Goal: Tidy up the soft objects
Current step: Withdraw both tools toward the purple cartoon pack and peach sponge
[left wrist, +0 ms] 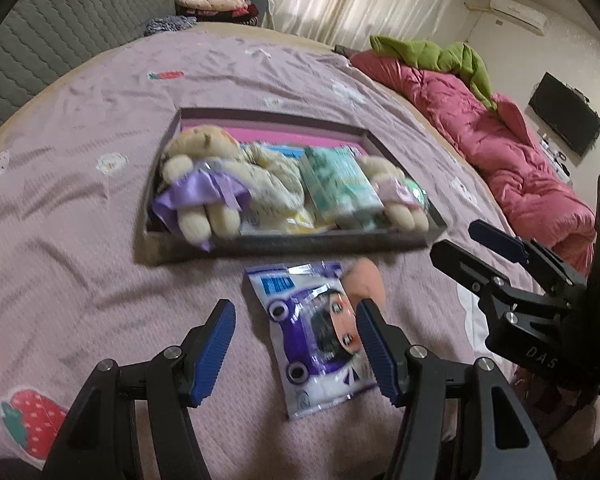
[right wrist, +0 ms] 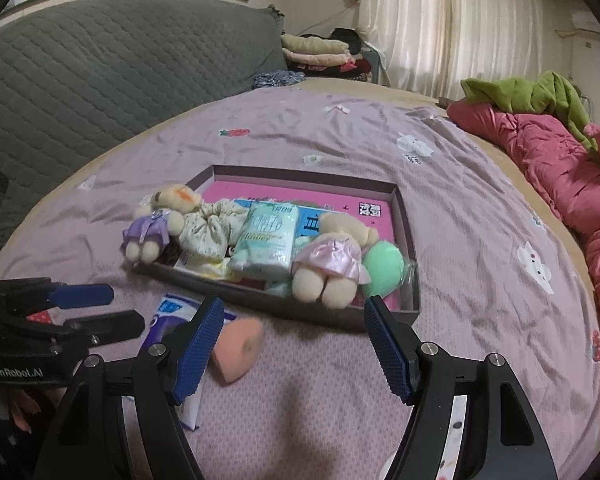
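The left hand-held gripper (left wrist: 296,354) is held wide open and empty over the purple packet (left wrist: 312,332) on the bed (left wrist: 80,208), seemingly for a pickup. The right hand-held gripper (right wrist: 294,346), also open and empty, is poised near the peach sponge (right wrist: 236,354). Other soft toys are gathered in the tray (right wrist: 412,240) just beyond. "GenRobot.AI" can be read on the left gripper's body; the packet's print is blurred.
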`<action>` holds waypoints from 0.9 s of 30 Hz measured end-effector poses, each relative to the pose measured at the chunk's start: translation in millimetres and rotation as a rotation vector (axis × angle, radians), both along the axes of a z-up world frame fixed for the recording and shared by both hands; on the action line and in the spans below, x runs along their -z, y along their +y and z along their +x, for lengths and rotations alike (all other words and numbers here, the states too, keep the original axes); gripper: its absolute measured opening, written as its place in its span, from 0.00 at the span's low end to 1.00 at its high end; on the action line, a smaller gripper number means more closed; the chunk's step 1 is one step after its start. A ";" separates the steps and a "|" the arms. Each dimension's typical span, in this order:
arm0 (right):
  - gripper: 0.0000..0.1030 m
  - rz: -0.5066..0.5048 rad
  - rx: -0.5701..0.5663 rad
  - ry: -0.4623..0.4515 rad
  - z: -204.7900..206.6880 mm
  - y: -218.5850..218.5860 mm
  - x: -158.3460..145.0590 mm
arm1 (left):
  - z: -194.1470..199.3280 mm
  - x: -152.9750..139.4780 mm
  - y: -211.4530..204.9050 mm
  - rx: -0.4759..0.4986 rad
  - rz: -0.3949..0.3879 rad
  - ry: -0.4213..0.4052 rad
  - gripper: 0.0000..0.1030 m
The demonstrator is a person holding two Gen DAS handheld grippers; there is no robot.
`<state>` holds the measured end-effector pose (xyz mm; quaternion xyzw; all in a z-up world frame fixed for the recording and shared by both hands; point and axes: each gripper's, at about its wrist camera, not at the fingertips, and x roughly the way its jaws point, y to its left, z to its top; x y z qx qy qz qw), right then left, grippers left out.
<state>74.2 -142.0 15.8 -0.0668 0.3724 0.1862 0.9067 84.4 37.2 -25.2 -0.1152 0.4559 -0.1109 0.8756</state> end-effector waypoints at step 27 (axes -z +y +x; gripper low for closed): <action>0.72 -0.057 -0.135 0.168 13.8 25.4 42.5 | 13.2 53.6 -55.5 0.092 0.165 0.113 0.69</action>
